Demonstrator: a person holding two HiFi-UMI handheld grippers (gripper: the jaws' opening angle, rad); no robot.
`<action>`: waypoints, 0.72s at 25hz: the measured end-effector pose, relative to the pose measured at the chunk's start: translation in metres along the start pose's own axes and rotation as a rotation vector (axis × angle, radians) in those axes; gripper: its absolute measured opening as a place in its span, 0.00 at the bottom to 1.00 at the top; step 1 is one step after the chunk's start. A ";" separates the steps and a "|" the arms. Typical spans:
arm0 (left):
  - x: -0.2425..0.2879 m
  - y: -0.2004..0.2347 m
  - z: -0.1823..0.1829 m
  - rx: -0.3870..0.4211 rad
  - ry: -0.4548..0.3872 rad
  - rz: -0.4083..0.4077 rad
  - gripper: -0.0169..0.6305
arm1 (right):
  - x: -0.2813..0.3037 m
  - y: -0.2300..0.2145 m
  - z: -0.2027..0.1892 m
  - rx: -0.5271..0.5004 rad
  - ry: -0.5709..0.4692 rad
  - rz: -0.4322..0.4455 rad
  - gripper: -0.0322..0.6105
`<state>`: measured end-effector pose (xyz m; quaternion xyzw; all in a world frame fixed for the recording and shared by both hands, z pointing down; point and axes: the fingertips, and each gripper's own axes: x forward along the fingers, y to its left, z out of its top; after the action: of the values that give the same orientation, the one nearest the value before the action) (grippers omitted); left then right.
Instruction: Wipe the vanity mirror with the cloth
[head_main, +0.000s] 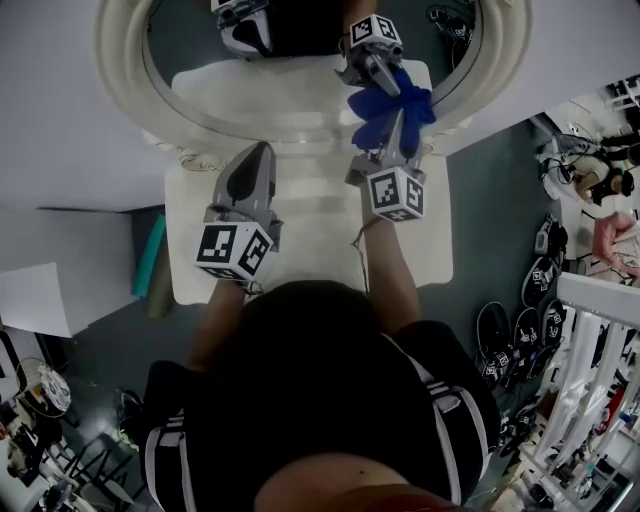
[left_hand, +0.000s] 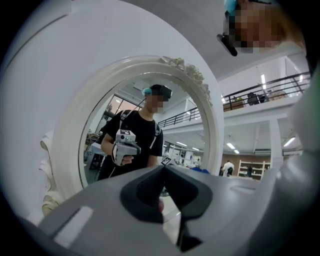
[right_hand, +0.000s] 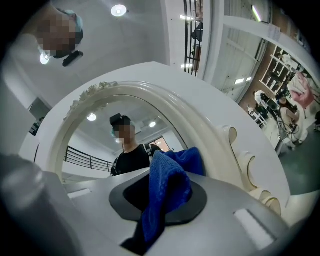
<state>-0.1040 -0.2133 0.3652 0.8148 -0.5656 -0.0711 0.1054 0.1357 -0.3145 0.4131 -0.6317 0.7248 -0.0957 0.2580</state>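
Over a white table (head_main: 300, 235), the left gripper (head_main: 260, 155) points at the vanity mirror (head_main: 190, 45), jaws pressed together with nothing between them. To its right, the right gripper (head_main: 398, 120) pinches the blue cloth (head_main: 372, 125) at the lower right of the glass.

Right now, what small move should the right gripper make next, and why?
Probably ease the right gripper forward until the cloth presses flat on the mirror. It is shut on the cloth, which sits at the glass's lower edge next to its own reflection, but contact isn't certain. The left gripper is shut, empty and held back from the glass.
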 end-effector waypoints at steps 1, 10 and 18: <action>0.005 0.001 0.003 -0.001 0.004 -0.002 0.04 | 0.005 0.002 0.002 0.003 -0.007 0.001 0.11; 0.009 0.003 0.005 -0.011 0.011 -0.010 0.04 | 0.017 0.019 0.032 -0.023 -0.049 0.028 0.11; -0.004 0.003 -0.013 -0.027 0.007 -0.007 0.04 | 0.018 0.045 0.064 -0.115 -0.089 0.098 0.11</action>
<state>-0.1048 -0.2095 0.3783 0.8155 -0.5613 -0.0764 0.1183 0.1273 -0.3115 0.3330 -0.6129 0.7469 -0.0128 0.2577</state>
